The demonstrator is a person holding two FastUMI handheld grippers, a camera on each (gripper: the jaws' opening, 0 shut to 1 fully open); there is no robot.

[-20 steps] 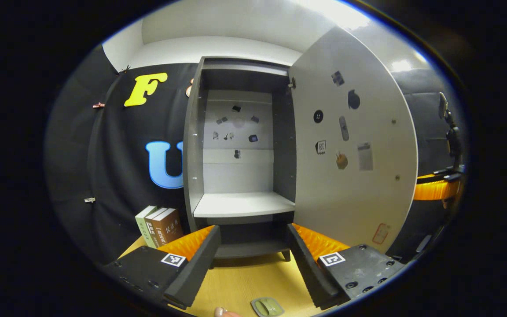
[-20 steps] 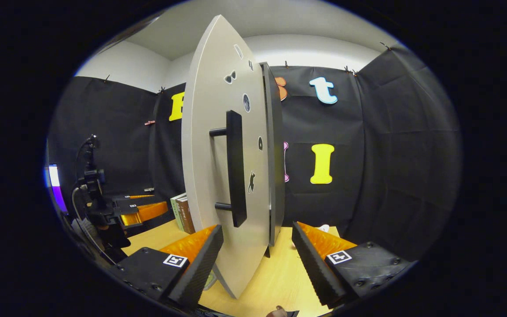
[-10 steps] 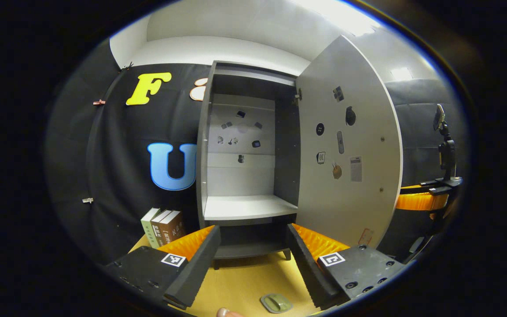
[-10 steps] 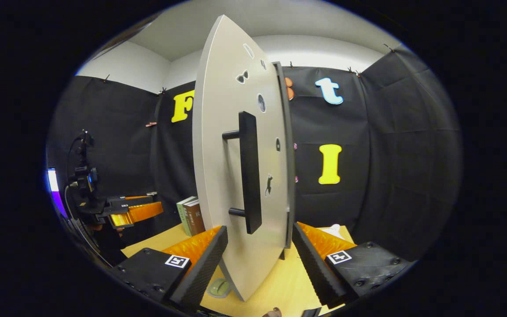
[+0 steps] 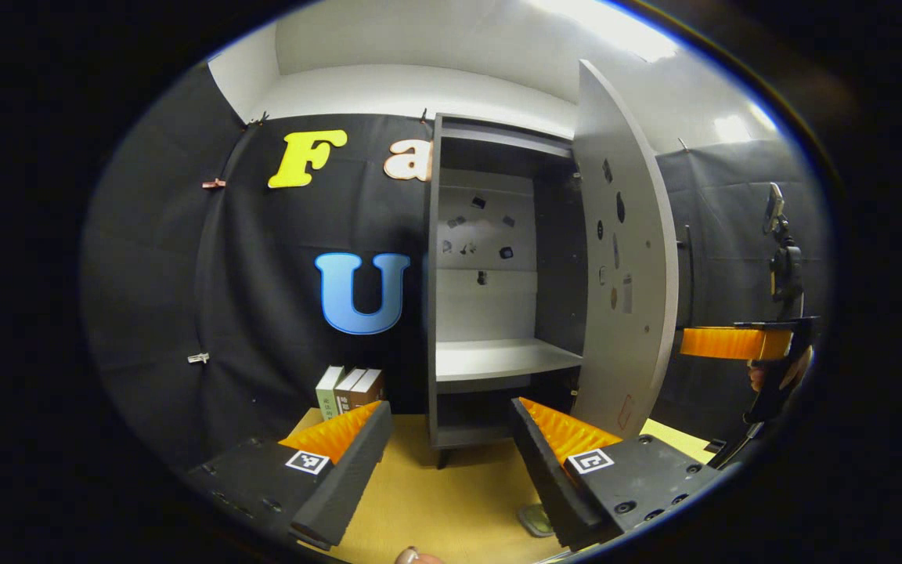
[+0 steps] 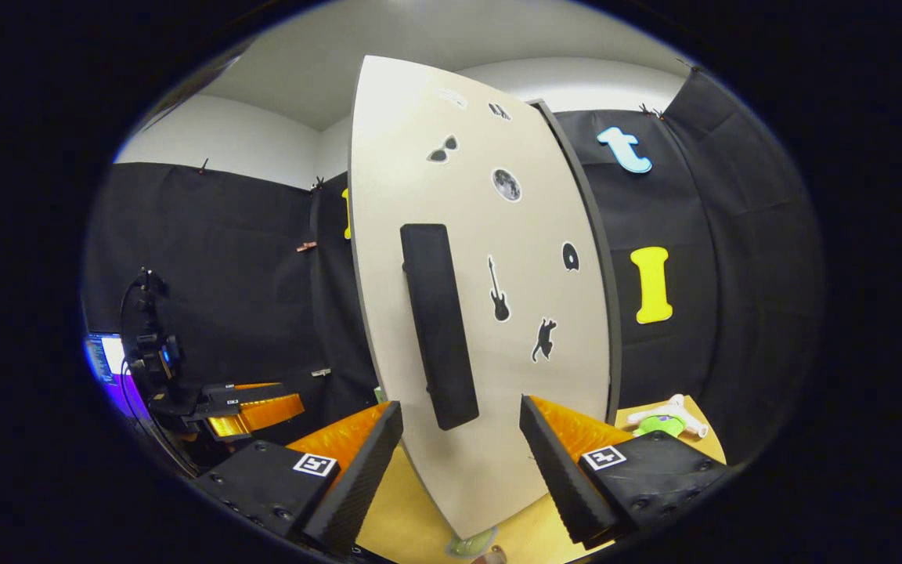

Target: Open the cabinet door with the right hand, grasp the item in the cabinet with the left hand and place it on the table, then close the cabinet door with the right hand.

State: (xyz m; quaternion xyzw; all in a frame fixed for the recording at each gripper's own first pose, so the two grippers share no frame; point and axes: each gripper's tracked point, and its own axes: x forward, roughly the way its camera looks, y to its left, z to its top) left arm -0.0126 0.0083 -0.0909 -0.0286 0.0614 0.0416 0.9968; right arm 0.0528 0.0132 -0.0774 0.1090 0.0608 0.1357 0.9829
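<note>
The grey cabinet (image 5: 498, 356) stands at the back of the wooden table (image 5: 451, 501), its shelves bare. Its door (image 5: 627, 235) hangs partly open, nearly edge-on in the left gripper view. My left gripper (image 5: 451, 462) is open, low over the table in front of the cabinet. A small green oval item (image 5: 533, 517) lies on the table, half hidden by that gripper's right finger. In the right gripper view the door's outer face (image 6: 420, 188) is close, and its black handle (image 6: 435, 329) ends just above my open right gripper (image 6: 459, 462), untouched.
A few books (image 5: 349, 388) stand left of the cabinet. A green and white toy (image 6: 662, 419) lies on the table right of the door. A hand holds the right gripper (image 5: 690, 342) beyond the door. The left gripper (image 6: 286, 401) sits far left.
The door has swung a good way towards shut, from wide open to nearly edge-on for the left gripper. The left gripper has pulled back and shifted left. Both grippers stay open.
</note>
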